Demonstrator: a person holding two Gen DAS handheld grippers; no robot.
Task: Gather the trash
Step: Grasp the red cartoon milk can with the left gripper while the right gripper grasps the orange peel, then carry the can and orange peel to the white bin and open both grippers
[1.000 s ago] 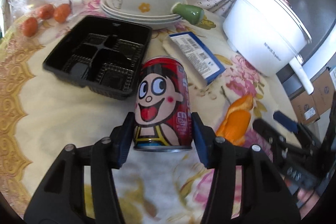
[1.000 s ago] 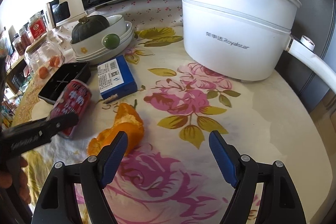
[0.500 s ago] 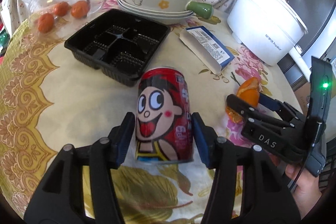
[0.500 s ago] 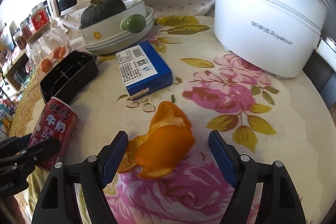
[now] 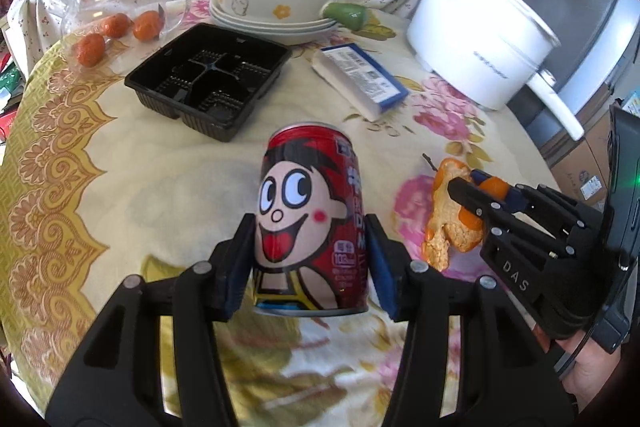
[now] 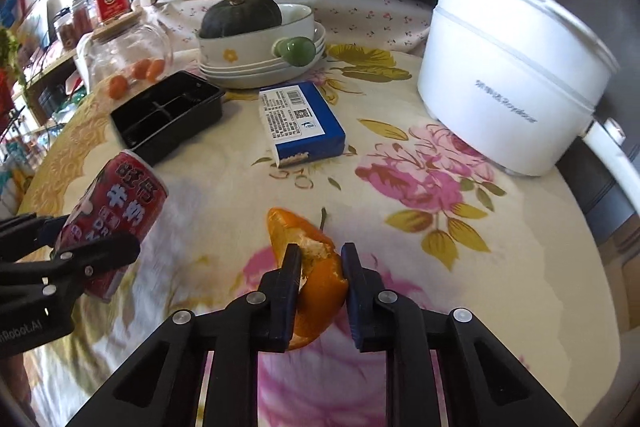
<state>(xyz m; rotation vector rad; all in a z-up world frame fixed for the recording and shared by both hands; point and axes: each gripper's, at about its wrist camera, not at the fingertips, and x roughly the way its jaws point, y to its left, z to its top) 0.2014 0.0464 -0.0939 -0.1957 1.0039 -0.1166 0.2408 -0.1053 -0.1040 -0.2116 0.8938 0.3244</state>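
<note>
Left tongs (image 5: pixel 310 265): clamped on the red can (image 5: pixel 310 227), pads low on its sides, can tilted, seemingly clear of the worktop (image 5: pixel 120 187). Right tongs (image 6: pixel 320 291): jaws have just been closing and now pinch the orange peel (image 6: pixel 316 279), which folds between the pads with part hanging loose. Recommendation: lift both loads slowly and keep the peel grip firm, as the rind may tear or slip. Beyond lie further likely trash, the black tray (image 5: pixel 208 79) and blue box (image 5: pixel 360 77).
</note>
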